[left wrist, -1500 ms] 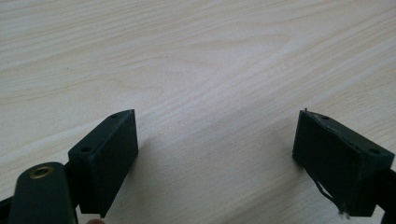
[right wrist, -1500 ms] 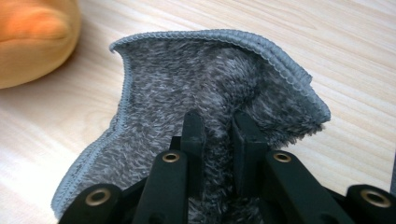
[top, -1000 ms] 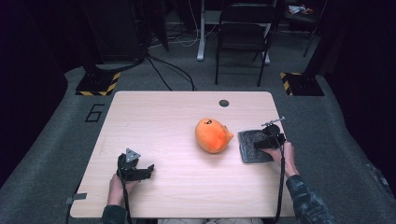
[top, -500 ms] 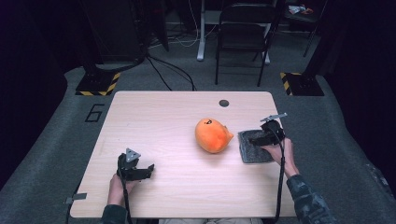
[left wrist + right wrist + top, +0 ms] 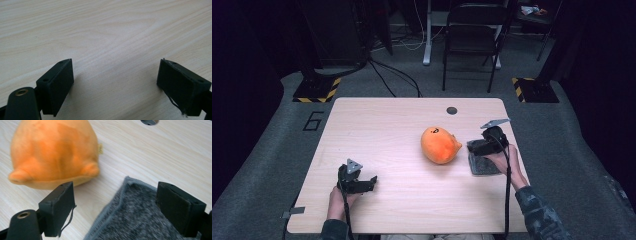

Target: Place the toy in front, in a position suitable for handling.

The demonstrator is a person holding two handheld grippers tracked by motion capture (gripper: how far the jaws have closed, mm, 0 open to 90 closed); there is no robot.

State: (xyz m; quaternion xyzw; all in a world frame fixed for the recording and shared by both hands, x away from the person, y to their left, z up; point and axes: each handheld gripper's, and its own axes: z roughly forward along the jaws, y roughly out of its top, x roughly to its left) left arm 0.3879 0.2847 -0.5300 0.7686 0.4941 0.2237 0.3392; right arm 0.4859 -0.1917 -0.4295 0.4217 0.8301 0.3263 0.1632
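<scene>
From the high view, the right gripper (image 5: 473, 146) hangs over the near-right part of the table (image 5: 382, 125), just above a dark grey cloth (image 5: 484, 165) that lies flat close to the table's right edge. The orange plush toy (image 5: 440, 145) sits just to the left of that cloth, near the middle of the table. The left gripper (image 5: 371, 183) rests low at the near-left, well apart from both.

The right gripper view brings what the overhead shot cannot: the cloth (image 5: 140, 217) is a speckled grey knit with a lighter stitched border, one corner pointing toward the plush toy (image 5: 55, 152), and a strip of bare wood shows between the two, so they lie close but apart. The right gripper (image 5: 115, 207) has its jaws spread wide; they have just been opening, and the pads grip nothing, with the cloth below and beyond them.

The left gripper view gives the detail on the other side: the left gripper (image 5: 115, 82) has its jaws well apart over plain pale wood grain, nothing between them.

The high view alone shows a folding chair (image 5: 473, 35) beyond the table's far edge.
</scene>
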